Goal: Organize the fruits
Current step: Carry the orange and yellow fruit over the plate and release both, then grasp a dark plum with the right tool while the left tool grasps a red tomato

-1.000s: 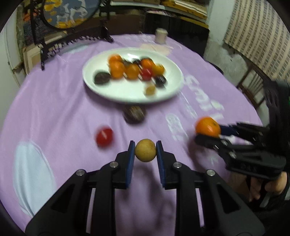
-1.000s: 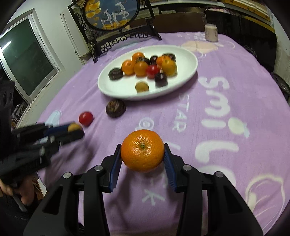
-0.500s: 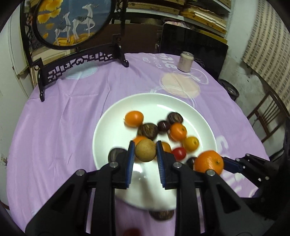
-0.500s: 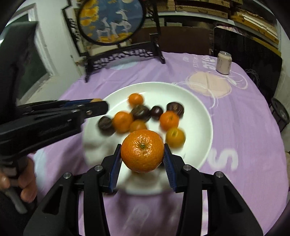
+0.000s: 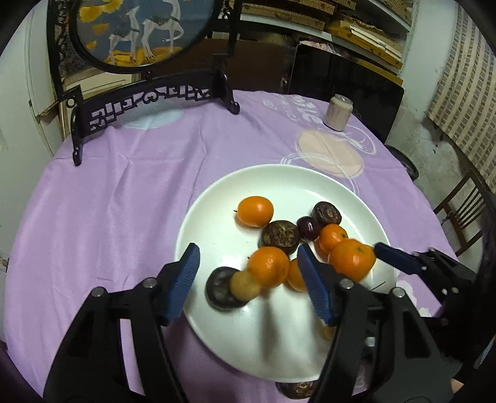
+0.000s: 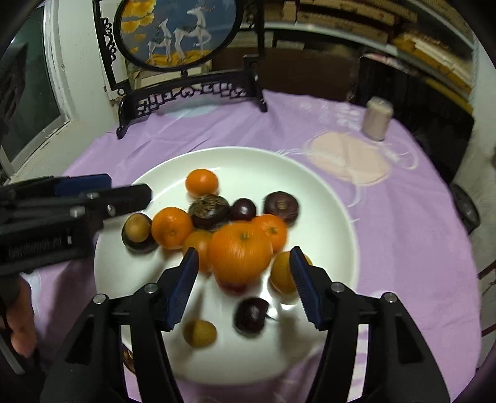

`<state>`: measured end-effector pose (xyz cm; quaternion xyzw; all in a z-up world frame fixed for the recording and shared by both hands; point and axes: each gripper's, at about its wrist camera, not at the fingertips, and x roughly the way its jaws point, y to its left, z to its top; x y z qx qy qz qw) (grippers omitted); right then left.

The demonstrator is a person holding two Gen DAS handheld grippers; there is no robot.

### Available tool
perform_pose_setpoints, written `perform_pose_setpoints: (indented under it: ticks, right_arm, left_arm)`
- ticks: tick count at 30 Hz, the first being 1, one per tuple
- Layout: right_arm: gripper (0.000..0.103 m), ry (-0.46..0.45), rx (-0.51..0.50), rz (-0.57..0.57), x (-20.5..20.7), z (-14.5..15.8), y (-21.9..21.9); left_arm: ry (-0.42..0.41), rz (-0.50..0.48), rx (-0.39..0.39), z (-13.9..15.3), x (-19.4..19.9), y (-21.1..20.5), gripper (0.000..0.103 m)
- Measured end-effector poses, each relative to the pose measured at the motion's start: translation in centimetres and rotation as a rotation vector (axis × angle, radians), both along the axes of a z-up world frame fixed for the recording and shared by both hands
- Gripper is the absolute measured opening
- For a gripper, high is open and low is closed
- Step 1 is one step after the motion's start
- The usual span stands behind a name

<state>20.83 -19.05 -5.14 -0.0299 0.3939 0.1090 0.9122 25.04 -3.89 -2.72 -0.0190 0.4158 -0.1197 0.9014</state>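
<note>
Both claws have just been opening over the round white ceramic plate (image 5: 217,198); left gripper (image 5: 248,280) stands wide, its small tan round fruit (image 5: 245,283) released onto the plate; right gripper (image 6: 241,279) is likewise parted, the large orange mandarin (image 6: 240,252) dropping among the piled fruit; two deliveries complete.

This looks like a lived-in room of a home: a round desk (image 5: 130,192) under a lilac printed cloth. Behind the desk stands a carved dark wooden screen (image 5: 145,46) painted with deer, and beyond it wall shelves (image 5: 356,28) piled with flat boxes. A wooden chair (image 5: 462,210) sits at the desk's right.
</note>
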Motion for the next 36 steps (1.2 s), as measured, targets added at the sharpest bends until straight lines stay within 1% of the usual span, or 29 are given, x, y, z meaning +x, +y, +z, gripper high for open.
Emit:
perform_pose_setpoints:
  ticks: [2,4,5,6,8,11,14,19,23,26,28,30,32,34,35,36]
  right_arm:
    - [0.062,0.004,0.05,-0.018,-1.7,0.4,-1.0]
    - [0.063,0.017,0.11,-0.004,-4.0,0.8,-1.7]
    - [0.066,0.017,0.119,-0.001,-5.0,0.9,-1.9]
    - [0.071,0.012,0.123,-0.005,-6.4,1.0,-2.1]
    - [0.075,0.016,0.122,-0.014,-8.6,0.9,-2.4]
    - [0.075,0.039,0.123,-0.005,-10.9,0.6,-2.5]
    - [0.075,0.038,0.107,0.007,-12.3,0.8,-1.9]
    - [0.075,0.024,0.105,0.037,-13.9,1.2,-0.3]
    - [0.076,0.054,0.09,0.061,-14.3,0.0,1.1]
    - [0.076,0.058,0.125,0.058,-13.8,-1.4,2.3]
    - [0.076,0.094,0.111,0.062,-12.7,-2.6,3.6]
    - [0.076,0.103,0.11,0.078,-11.8,-3.2,4.7]
    - [0.076,0.108,0.081,0.077,-10.8,-3.6,5.7]
    - [0.067,0.122,0.03,0.071,-9.2,-4.4,6.7]
    - [0.056,0.142,0.0,0.067,-8.4,-5.0,7.2]
    - [0.046,0.118,-0.03,0.056,-7.9,-5.0,7.5]
  left_arm:
    - [0.005,-0.005,-0.032,0.1,-0.7,0.6,0.067]
    - [0.005,0.002,-0.058,0.3,-1.9,1.4,0.067]
    - [0.002,0.0,-0.075,0.5,-2.6,1.7,0.067]
    - [-0.009,0.001,-0.093,0.9,-3.6,2.2,0.068]
    - [-0.048,0.01,-0.111,1.3,-6.4,3.1,0.069]
    - [-0.071,0.013,-0.108,1.1,-9.8,4.0,0.069]
    - [-0.049,0.023,-0.091,0.0,-12.8,4.7,0.069]
    - [-0.015,0.0,-0.064,-1.1,-15.6,4.6,0.069]
    - [-0.01,-0.001,-0.068,-1.7,-17.2,5.5,0.069]
    - [-0.009,0.011,-0.074,-2.0,-17.9,6.3,0.069]
    - [-0.008,0.011,-0.082,-2.1,-18.5,7.0,0.069]
    - [-0.009,0.007,-0.085,-2.2,-19.2,7.3,0.069]
    - [-0.008,0.007,-0.086,-2.3,-19.5,7.7,0.069]
    - [0.004,0.005,-0.087,-2.8,-19.8,7.9,0.069]
    - [0.009,0.005,-0.087,-3.0,-19.9,8.0,0.069]
    - [0.02,0.005,-0.089,-3.3,-19.8,8.0,0.069]
